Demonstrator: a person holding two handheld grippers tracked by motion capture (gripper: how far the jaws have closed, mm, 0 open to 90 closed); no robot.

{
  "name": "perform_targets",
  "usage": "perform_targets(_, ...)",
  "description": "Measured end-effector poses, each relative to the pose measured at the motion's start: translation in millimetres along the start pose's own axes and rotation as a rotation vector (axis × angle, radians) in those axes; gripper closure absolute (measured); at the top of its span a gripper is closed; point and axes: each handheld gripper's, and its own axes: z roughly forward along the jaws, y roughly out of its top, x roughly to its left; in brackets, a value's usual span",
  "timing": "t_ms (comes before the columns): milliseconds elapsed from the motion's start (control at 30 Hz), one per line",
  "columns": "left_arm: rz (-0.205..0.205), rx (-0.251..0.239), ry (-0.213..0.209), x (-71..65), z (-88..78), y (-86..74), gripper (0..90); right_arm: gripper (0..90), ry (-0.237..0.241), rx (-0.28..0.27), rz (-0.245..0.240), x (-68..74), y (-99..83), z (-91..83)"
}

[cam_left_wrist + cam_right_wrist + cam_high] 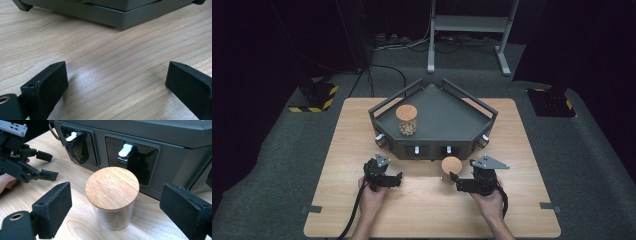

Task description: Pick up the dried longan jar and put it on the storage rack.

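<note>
Jar (112,197) stands untouched between the right gripper's (113,205) spread jaws.

wooden table (522,150) carries a grey tray (432,145) and lidded jar (451,167).

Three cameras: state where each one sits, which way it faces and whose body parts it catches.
High view: above the person's side, facing forward and down on the table; both forearms, left gripper and right gripper show.
Left gripper view: rides that gripper, low over wood, facing the grey tray stand; own open jaws.
Right gripper view: faces the wood-lidded jar; own open jaws either side.
Shared: high and right gripper views both hold this jar.
</note>
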Motion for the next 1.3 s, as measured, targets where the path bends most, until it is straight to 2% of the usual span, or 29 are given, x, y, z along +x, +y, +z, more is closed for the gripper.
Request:
perform_targets(500, 0.002, 0.001, 0.0, 0.1, -0.2, -0.1, 4.3, 10.9, -0.055, 0.041, -0.016, 10.7, -3.4, 16.7)
perform_targets(800, 0.002, 0.001, 0.0, 0.1, -0.2, -0.1, 4.3, 11.1, -0.074, 0.069, -0.008, 13.3, -4.3, 26.6)
perform_targets(967, 0.002, 0.0, -0.001, 0.1, -0.2, -0.1, 4.3, 11.5, -0.098, 0.104, -0.002, 15.5, -5.3, 34.1)
perform_targets(1300, 0.002, 0.001, 0.0, 0.1, -0.2, -0.1, 4.3, 12.9, -0.126, 0.129, 0.001, 18.7, -6.3, 43.6)
